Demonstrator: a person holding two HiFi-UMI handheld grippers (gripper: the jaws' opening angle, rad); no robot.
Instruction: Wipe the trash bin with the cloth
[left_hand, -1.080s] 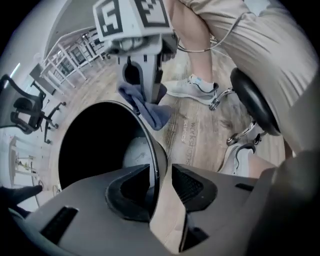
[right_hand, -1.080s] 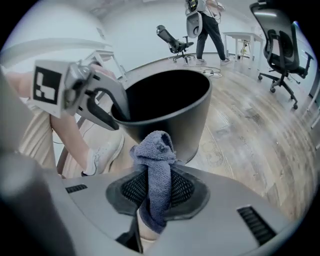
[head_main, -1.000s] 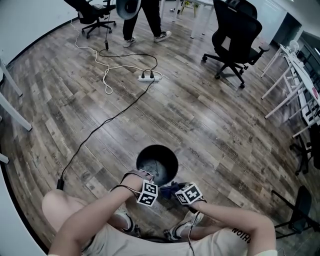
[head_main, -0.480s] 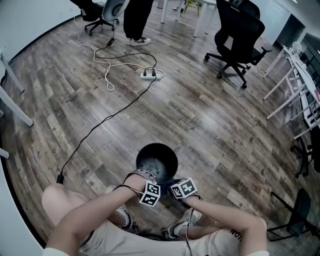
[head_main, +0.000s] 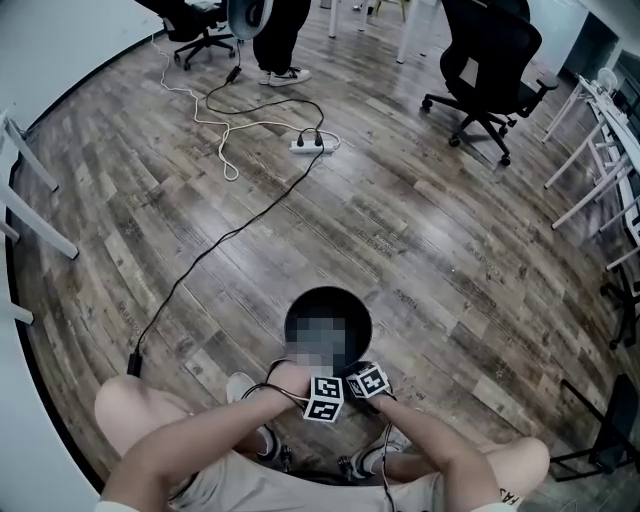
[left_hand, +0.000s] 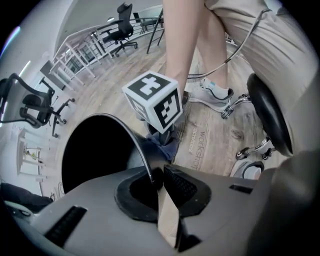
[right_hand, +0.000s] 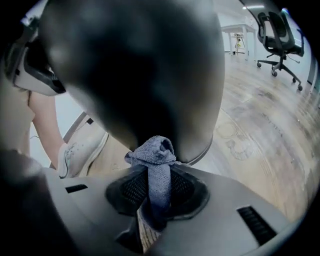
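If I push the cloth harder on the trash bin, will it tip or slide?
Probably neither: the left gripper has just closed its jaws on the rim of the trash bin, which should steady it. Its wall looks thin, so it is likely light; unheld, it might skid on the smooth wood floor.

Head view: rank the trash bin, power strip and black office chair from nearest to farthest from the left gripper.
1. Trash bin: right at the left gripper, whose jaws have just been closing on its rim.
2. Power strip: farther up the floor, near centre.
3. Black office chair: top right, farthest.
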